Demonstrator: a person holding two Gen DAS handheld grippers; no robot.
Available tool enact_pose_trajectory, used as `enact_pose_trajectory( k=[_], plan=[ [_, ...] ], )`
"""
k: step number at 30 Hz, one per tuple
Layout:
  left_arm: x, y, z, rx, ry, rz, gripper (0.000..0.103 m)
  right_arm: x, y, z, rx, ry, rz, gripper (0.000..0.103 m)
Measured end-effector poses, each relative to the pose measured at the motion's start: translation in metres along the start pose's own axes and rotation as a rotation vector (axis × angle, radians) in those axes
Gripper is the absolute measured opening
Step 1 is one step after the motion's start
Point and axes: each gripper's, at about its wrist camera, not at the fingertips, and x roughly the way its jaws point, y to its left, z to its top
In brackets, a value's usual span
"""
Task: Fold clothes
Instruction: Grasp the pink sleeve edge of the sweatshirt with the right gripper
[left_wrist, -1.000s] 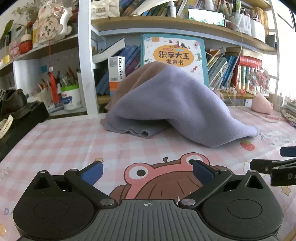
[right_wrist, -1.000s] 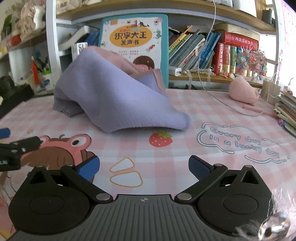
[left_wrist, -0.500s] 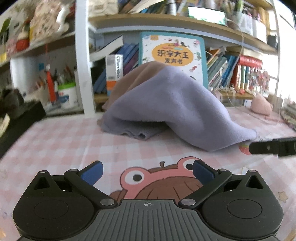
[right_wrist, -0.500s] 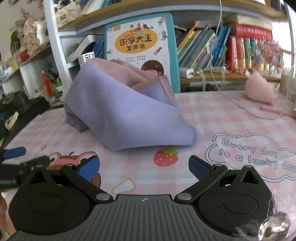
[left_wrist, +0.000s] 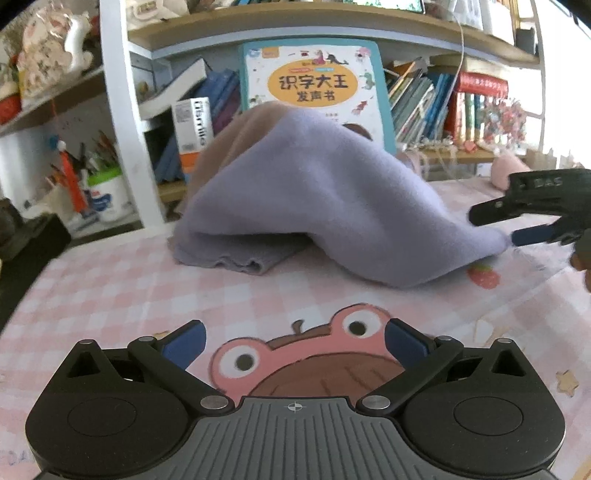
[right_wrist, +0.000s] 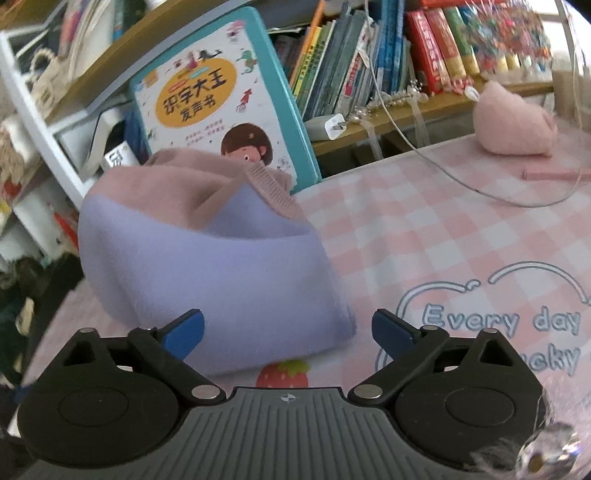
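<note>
Writing on the table (right_wrist: 424, 236) cover reads "Every day" at 3 o'clock from our right claw (right_wrist: 288, 328). Its jaws have just been closing a little but stand wide, the purple and pink cloth (right_wrist: 221, 280) heaped between them at 12 o'clock, not pinched. Our left claw (left_wrist: 293, 341) is released too. A white cup (left_wrist: 109, 192) holds pens.

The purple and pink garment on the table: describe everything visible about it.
The garment is soft, fleecy fabric, lavender outside with a dusty-pink part and ribbed pink edge on top. It lies unfolded in a humped heap on the pink checked tablecloth, in front of a teal-framed picture book. The right tool stands open around its near corner, not yet gripping.
</note>
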Motion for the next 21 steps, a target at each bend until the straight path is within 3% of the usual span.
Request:
enact_pose_trajectory(
  k=[6,8,13,16,21],
  plan=[
    [0.0,-0.008,0.011,0.039,-0.037,-0.025,0.103,0.024,-0.008,0.008,0.077,0.036,0.044,0.079],
    [0.0,-0.013,0.013,0.066,-0.042,-0.022,0.103,0.029,-0.006,0.009,0.068,0.025,0.032,0.068],
    [0.004,-0.033,0.014,0.163,-0.041,0.011,0.103,0.04,-0.014,0.008,0.103,0.045,0.062,0.016],
    [0.007,-0.045,0.014,0.212,-0.039,0.007,0.103,0.038,-0.028,0.007,0.185,0.031,0.16,0.011],
    [0.01,-0.064,0.016,0.269,-0.063,-0.035,0.103,0.012,-0.035,0.012,0.259,-0.069,0.375,0.01]
  ],
)
